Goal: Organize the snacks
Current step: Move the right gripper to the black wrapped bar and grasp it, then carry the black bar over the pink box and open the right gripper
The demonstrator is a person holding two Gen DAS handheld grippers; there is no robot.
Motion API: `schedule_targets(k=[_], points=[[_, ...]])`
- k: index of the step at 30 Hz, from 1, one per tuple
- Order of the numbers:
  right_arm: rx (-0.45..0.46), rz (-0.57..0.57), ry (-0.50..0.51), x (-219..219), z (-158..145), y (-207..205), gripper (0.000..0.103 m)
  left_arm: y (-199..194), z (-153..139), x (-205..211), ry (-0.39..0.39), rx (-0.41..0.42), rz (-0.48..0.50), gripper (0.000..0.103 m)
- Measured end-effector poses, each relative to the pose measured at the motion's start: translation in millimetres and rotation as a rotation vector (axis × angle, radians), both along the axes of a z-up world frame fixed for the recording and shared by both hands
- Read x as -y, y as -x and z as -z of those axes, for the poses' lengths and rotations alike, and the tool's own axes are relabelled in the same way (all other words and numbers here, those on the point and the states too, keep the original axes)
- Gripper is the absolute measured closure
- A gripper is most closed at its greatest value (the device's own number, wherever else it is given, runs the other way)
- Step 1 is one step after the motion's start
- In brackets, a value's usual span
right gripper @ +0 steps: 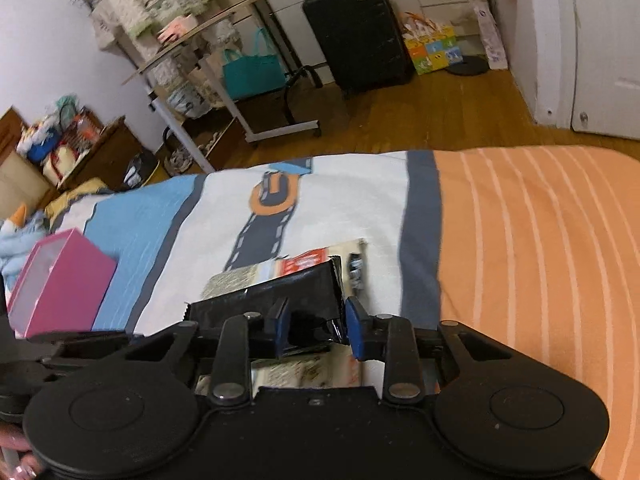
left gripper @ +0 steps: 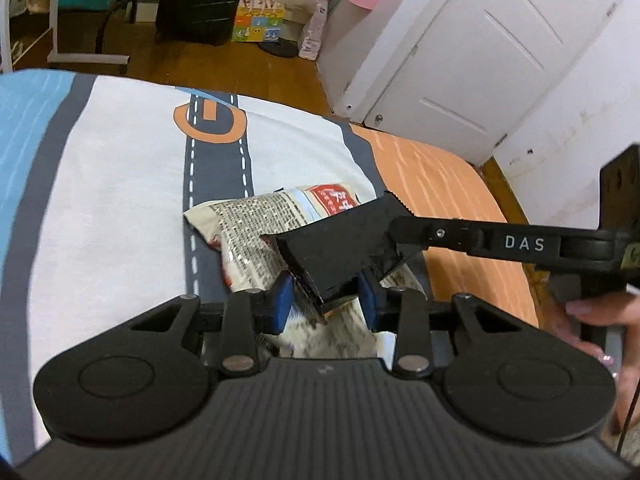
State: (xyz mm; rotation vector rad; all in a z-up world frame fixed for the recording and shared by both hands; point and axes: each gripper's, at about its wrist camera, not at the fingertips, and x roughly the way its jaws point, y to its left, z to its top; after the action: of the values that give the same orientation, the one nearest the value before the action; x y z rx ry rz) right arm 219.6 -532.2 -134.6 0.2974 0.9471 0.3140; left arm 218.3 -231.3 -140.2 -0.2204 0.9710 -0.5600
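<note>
A glossy black snack packet (left gripper: 340, 240) lies across a white snack bag (left gripper: 248, 232) that has newspaper-style print and a red label, on the road-pattern bed cover (left gripper: 120, 184). My left gripper (left gripper: 324, 298) has its blue pads pressed on the near end of the black packet. The right gripper's finger (left gripper: 520, 244) reaches in from the right to the packet's other side. In the right wrist view my right gripper (right gripper: 316, 324) is shut on the crumpled corner of the black packet (right gripper: 272, 300), with the white bag (right gripper: 308, 260) showing beyond and beneath it.
A pink box (right gripper: 60, 280) stands on the blue part of the cover at the left. The orange striped sheet (right gripper: 540, 260) spreads to the right. A hand (left gripper: 600, 312) holds the right gripper. Beyond the bed edge are wooden floor, a black suitcase (right gripper: 356, 28) and a white door (left gripper: 480, 60).
</note>
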Motion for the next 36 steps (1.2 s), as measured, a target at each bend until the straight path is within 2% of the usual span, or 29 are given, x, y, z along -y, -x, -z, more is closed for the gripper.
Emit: schedule_targets(k=[2,5,10,15,19,25,31,36], points=[[0.000,-0.020,-0.002,-9,-7,7,0.069,7,-7,-4,-0.030,0.014,0.013,0.059],[0.007,-0.043,0.012,-21,-15,18,0.069,21,-17,-13,-0.064,0.048,0.026,0.059],[0.010,-0.081,0.028,-45,-30,33,0.068,42,-29,-33,-0.100,0.055,0.039,0.059],[-0.062,-0.143,0.043,-76,-37,47,0.068,62,-39,-61,-0.148,0.064,0.014,0.059],[-0.079,-0.197,0.058,-108,-39,61,0.068,78,-46,-88,-0.169,0.065,-0.008,0.059],[-0.090,-0.264,0.055,-155,-46,81,0.068,101,-66,-138,-0.160,0.079,-0.071,0.059],[-0.038,-0.298,0.029,-202,-64,82,0.068,112,-91,-190,-0.153,0.166,-0.129,0.059],[-0.009,-0.327,0.018,-243,-77,72,0.068,112,-100,-240,-0.099,0.185,-0.213,0.059]])
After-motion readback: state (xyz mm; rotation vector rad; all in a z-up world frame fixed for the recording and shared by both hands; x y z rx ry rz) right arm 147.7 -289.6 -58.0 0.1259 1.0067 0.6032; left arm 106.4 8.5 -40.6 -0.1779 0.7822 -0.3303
